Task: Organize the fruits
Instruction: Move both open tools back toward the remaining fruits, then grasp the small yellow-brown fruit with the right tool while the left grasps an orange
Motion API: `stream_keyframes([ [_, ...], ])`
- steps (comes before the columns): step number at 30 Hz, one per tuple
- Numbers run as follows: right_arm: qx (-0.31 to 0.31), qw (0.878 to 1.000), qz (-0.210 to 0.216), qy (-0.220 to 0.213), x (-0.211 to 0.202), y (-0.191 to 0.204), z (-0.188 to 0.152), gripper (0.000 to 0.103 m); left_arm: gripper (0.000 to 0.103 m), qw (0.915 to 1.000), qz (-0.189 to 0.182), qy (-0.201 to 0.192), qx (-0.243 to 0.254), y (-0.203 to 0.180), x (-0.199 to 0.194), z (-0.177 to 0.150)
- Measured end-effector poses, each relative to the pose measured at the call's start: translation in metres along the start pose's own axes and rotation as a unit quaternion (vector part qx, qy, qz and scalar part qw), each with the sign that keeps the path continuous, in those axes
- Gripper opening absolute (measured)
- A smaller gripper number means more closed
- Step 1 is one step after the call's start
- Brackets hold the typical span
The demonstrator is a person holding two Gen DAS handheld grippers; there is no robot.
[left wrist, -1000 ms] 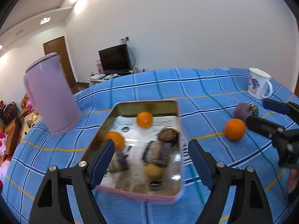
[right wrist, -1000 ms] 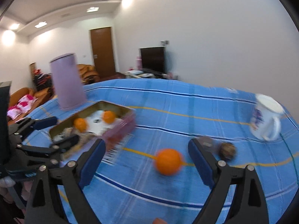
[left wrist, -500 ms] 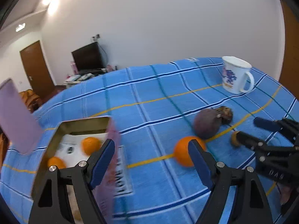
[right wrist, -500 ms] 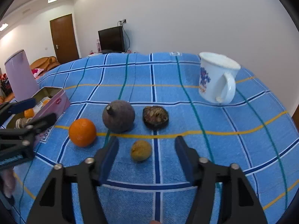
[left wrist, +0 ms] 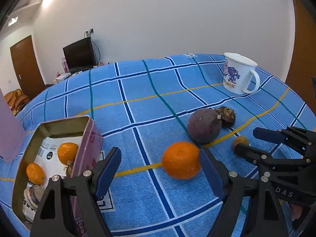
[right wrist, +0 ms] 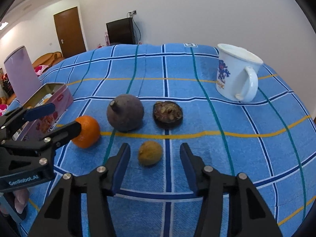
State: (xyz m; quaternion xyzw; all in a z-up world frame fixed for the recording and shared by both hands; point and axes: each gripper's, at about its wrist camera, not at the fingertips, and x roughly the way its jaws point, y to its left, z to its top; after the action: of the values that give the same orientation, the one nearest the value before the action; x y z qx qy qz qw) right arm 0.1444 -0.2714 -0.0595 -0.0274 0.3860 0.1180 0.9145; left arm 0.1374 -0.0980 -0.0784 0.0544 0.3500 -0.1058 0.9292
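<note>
left tool [left wrist: 160,169]: released, jaws wide, lower centre of the left wrist view; orange sits between them against the right pad, no grip
right tool [right wrist: 155,159]: jaws have just been closing, pads either side of the small brown fruit with gaps on both sides, not yet clamped
orange [left wrist: 181,160]: on the blue checked cloth, on a yellow stripe, just in front of the purple fruit
small brown fruit [right wrist: 150,156]: on the cloth, lower centre of the right wrist view, between the right tool's pads
purple fruit [right wrist: 125,115]: round, stem stub up, centre of frame, beside the orange
dark split fruit [right wrist: 167,114]: just right of the purple fruit, open face up
pink tin [left wrist: 86,138]: lower left of the left wrist view, lid off, two oranges [left wrist: 67,153] plus other bits inside
mug [right wrist: 237,73]: white, blue print, upper right, handle toward camera
desk [left wrist: 138,90]: covered by the blue checked cloth
lilac container [right wrist: 20,73]: left edge, behind the tin
</note>
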Motion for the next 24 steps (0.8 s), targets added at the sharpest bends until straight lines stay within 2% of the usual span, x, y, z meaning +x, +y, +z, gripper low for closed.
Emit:
stream_keyframes([
  [2,-0.005,1.000,-0.001,0.006,0.002,0.002,0.000,0.043,0.082,1.0000,-0.002,0.003,0.001,0.000,0.003,-0.001],
  [4,-0.008,1.000,0.001,0.011,0.004,0.003,0.000,0.040,0.082,1.0000,-0.006,0.004,0.002,-0.001,0.004,-0.002],
  [10,-0.001,0.999,0.014,0.036,0.012,-0.001,-0.001,0.040,0.082,0.9990,-0.040,0.021,0.003,-0.004,0.013,-0.003],
  [18,0.002,0.999,0.017,0.036,0.012,-0.001,0.000,0.040,0.082,0.9972,-0.066,0.034,-0.009,-0.002,0.018,-0.002],
  [21,-0.015,0.999,0.000,0.037,0.013,0.003,0.002,0.040,0.082,0.9968,-0.066,0.044,-0.005,-0.003,0.022,-0.002],
  [24,-0.022,0.999,-0.003,0.043,0.015,0.005,0.005,0.040,0.070,0.9963,-0.071,0.047,-0.006,-0.003,0.023,-0.002],
])
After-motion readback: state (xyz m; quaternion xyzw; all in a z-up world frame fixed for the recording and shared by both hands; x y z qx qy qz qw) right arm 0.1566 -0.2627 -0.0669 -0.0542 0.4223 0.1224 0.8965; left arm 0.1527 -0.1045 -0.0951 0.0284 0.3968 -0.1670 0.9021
